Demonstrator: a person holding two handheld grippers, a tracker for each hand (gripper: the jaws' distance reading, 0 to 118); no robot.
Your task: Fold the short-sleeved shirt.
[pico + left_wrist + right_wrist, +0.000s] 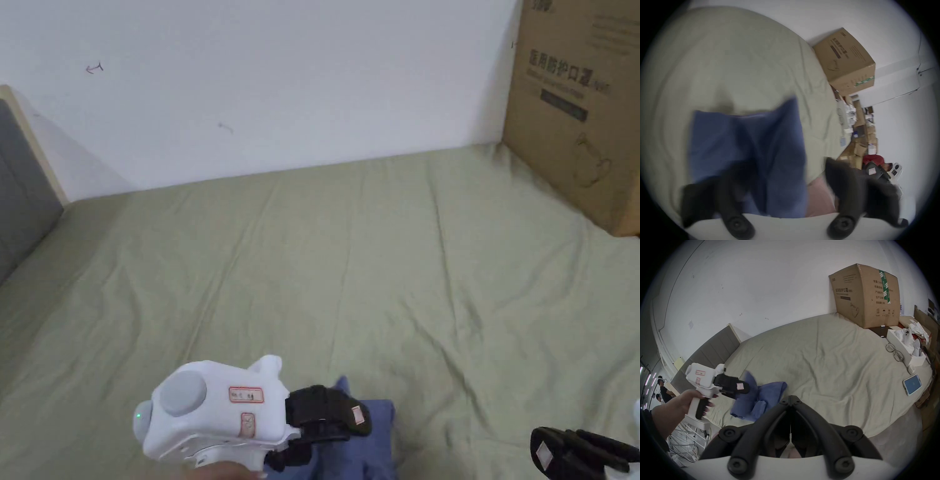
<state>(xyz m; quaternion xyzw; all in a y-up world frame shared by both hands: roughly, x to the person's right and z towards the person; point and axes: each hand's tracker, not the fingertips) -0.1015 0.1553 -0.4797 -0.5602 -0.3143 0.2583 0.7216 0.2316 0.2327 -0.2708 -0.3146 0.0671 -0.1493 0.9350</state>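
Shirt is sitting in a crumpled blue heap near the front edge of the bed, nowhere near flat, so I'd say folding hasn't really started and it needs spreading out first. My left gripper is right on the heap, coming in from the left with the body about level and the fingers pointing across the bed. From the left gripper view the fingers look spread apart with blue cloth running up between them, but that view is blurry, so I honestly can't tell if they're pinching anything or just poking into the pile. The hand is wrapped round the white handle, arm stretched in from the side. My right gripper hangs back just right of the shirt with its fingers pressed together on nothing; in the head view it sits low in the corner, well clear of the cloth. Makes sense to me: one side grabs, the other waits for an edge. Box stands at the far right of the bed, well out of the way.
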